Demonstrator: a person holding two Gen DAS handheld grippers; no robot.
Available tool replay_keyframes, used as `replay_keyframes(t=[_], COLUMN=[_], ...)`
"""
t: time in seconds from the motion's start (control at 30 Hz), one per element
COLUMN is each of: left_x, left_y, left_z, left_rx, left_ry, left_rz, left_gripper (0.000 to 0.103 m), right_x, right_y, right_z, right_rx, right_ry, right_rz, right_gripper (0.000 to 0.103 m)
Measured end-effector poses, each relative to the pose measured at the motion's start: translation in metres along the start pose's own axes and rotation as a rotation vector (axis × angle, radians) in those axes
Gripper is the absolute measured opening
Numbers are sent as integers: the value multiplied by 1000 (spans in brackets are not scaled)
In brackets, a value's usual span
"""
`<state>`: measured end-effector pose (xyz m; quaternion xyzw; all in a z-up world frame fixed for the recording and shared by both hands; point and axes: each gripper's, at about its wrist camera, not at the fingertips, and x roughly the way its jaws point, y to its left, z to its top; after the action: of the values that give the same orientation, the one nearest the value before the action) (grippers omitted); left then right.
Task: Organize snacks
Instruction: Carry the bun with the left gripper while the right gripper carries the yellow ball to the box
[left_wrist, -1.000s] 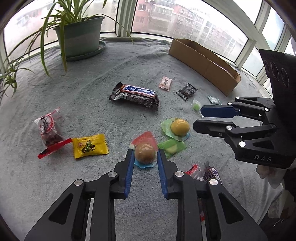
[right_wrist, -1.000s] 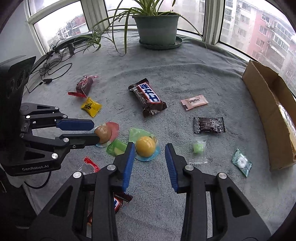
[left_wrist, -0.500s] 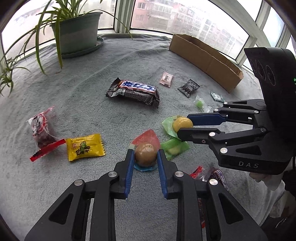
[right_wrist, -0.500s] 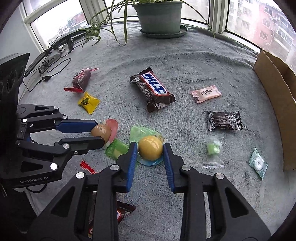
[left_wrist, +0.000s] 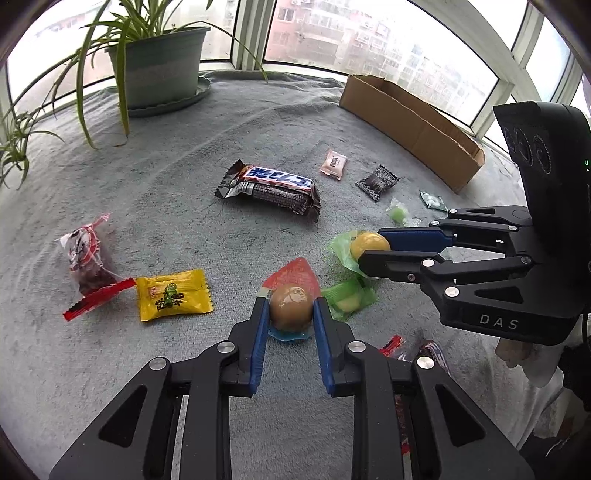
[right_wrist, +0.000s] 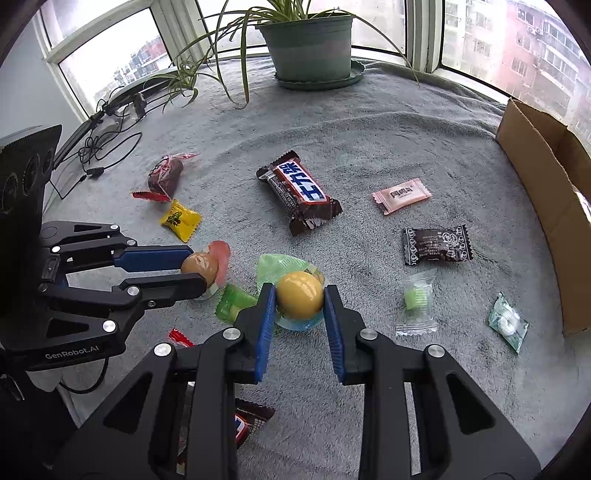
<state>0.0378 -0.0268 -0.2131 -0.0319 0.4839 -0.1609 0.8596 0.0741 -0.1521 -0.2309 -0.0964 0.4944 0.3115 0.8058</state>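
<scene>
My left gripper is shut on a brown jelly cup with a red lid, held just above the grey blanket. My right gripper is shut on a yellow jelly cup with a green lid. In the left wrist view the right gripper holds the yellow cup at the right. In the right wrist view the left gripper holds the brown cup at the left. A green candy lies between the two cups.
A Snickers bar, a pink candy, a black candy, a yellow candy and a red-wrapped snack lie on the blanket. A cardboard box stands at the far right, a potted plant at the back.
My right gripper closed on the yellow jelly cup and lifted it slightly. My left gripper kept its hold on the brown cup and rose a little.
</scene>
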Motion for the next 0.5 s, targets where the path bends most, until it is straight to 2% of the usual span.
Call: replay_keyframes(t=[0.27, 0.5], left_x=[-14, -24], left_y=[-1, -10], left_z=[12, 37], left_rx=[-8, 21], left_ry=[-32, -72], left_rz=[-10, -35], left_gripper=[23, 23], right_x=[-25, -65], right_y=[-12, -43], right_z=[4, 11], right_rx=[31, 94], right_ry=[-64, -156], right_rz=[-18, -78], right_gripper=[27, 27])
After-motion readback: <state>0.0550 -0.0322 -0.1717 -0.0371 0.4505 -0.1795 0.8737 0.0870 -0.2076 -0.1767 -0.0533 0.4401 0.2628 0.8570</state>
